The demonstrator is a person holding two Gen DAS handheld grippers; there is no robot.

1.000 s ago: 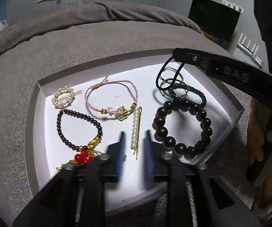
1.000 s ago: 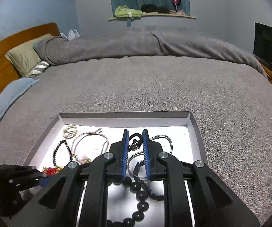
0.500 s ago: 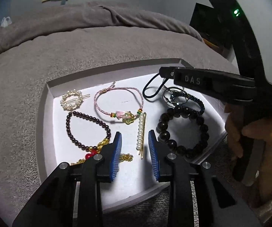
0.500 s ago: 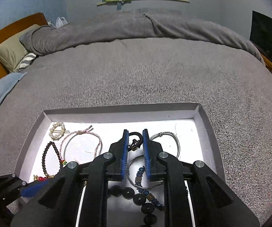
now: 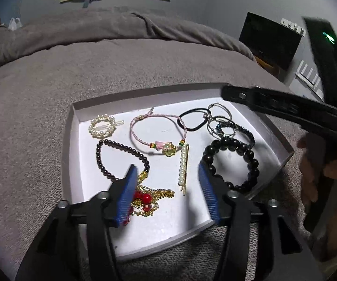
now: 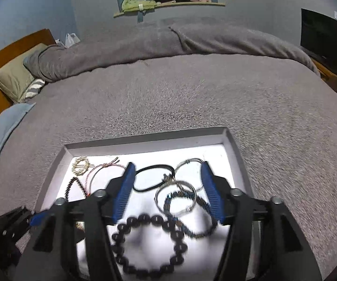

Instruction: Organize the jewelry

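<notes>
A white tray (image 5: pixel 75 140) on the bed holds jewelry. In it lie a pearl ring clip (image 5: pixel 102 126), a pink cord bracelet (image 5: pixel 156 131), a dark bead bracelet with red and gold charms (image 5: pixel 121 154), a pearl hair pin (image 5: pixel 183 166), a black hair tie (image 5: pixel 193 122), silver rings (image 5: pixel 220 119) and a large black bead bracelet (image 5: pixel 231 164). My left gripper (image 5: pixel 167 175) is open and empty over the tray's near part. My right gripper (image 6: pixel 167 187) is open and empty above the hair tie (image 6: pixel 154 178), rings and black beads (image 6: pixel 149 243).
The tray (image 6: pixel 145 140) rests on a grey blanket (image 6: pixel 168 93) covering the bed. Pillows (image 6: pixel 16 79) and a wooden headboard lie at far left. A dark screen (image 5: pixel 269 39) stands at the right. The right gripper's body (image 5: pixel 285 110) reaches over the tray's right corner.
Both grippers opened wide. The right gripper let go of the black hair tie, which now lies flat in the tray beside the silver rings.
</notes>
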